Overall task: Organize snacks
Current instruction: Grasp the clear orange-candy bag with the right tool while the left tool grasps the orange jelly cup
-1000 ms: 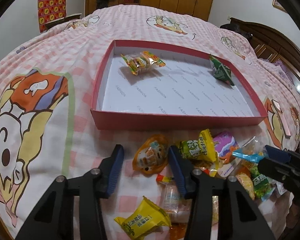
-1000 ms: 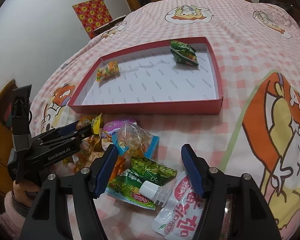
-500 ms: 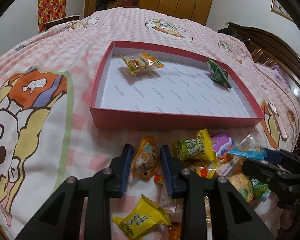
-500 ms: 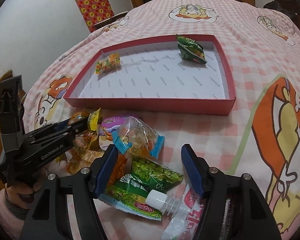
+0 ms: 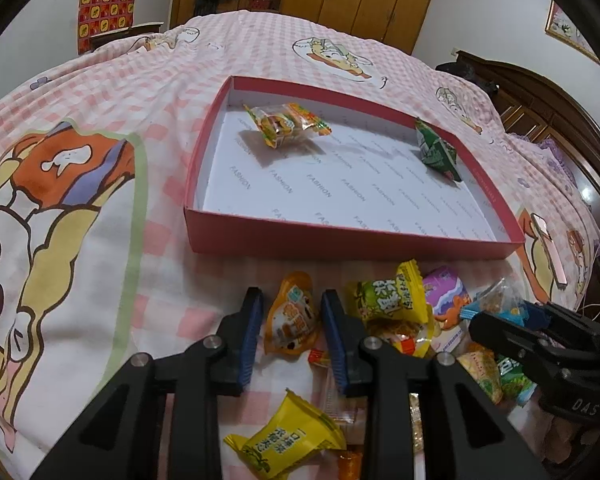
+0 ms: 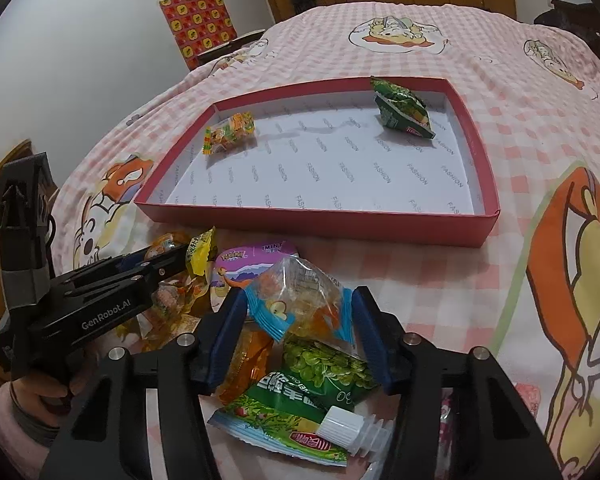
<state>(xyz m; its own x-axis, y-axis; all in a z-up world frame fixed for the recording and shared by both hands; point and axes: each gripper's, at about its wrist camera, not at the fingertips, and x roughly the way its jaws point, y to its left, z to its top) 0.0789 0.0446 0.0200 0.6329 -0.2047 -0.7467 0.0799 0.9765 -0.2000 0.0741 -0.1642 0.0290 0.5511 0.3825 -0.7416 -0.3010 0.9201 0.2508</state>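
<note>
My left tongs (image 5: pixel 291 322) have drawn in narrow around an orange jelly cup (image 5: pixel 294 316) at the left end of the snack pile on the bed (image 5: pixel 100 120). The blue pads sit on either side of the cup and look to be pressing it, the cup standing on edge between them.

My right tongs (image 6: pixel 298 322) have just been closing too, and now their pads touch both ends of a clear candy bag (image 6: pixel 300 300) with blue crimped ends, at the pile's right side. Under that bag lies a green pea packet (image 6: pixel 324 376), and beside it a white-capped pouch (image 6: pixel 340 426).

The rest of the pile lies between my two tongs, just short of the near wall of the red tray (image 5: pixel 340 240): a yellow-green packet (image 5: pixel 388 296), a purple packet (image 5: pixel 446 294), and another yellow packet (image 5: pixel 288 440) nearest me on the left.

The tray rests on the pink checked bedcover beyond the pile. Inside it, an orange-yellow candy bag (image 5: pixel 286 124) lies near its far left corner, and a green packet (image 5: pixel 438 152) leans on the right wall near the far right corner. The rest of its white floor is bare.

A hand (image 6: pixel 36 400) in a pink sleeve grips the left tongs' handle.
</note>
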